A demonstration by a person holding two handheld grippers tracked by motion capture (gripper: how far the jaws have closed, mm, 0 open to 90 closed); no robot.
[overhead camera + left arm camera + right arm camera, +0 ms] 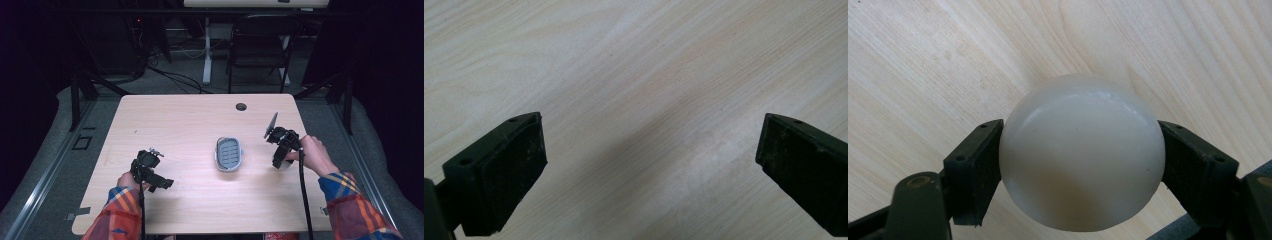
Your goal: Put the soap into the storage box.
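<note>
Your bench [190,200] carries a small grey tray [229,154] with a slotted floor, lying near its middle between your two hands. The right tongs [278,161], just to the right of that tray and angled down at the bench, are clamped on a white ball [1082,152]; it sits squarely between the two pads [975,170], low over the wood. The likely step is to carry the ball over to the tray and set it in. Keep the squeeze even, because a smooth round ball will squirt out if one pad slips. Lift it before you travel, come in above the tray's rim, and lower it onto the slotted floor before you ease the pads apart, so it does not roll off.

Your left tongs [162,183] stand wide apart, holding nothing, near the front left of the bench; keep them parked there.

The high view gives you the tray and how far the right tongs are from it, but the ball is hidden behind the tongs there. The right gripper view gives you the grip itself. The left gripper view offers bare wood between its pads [509,175].
</note>
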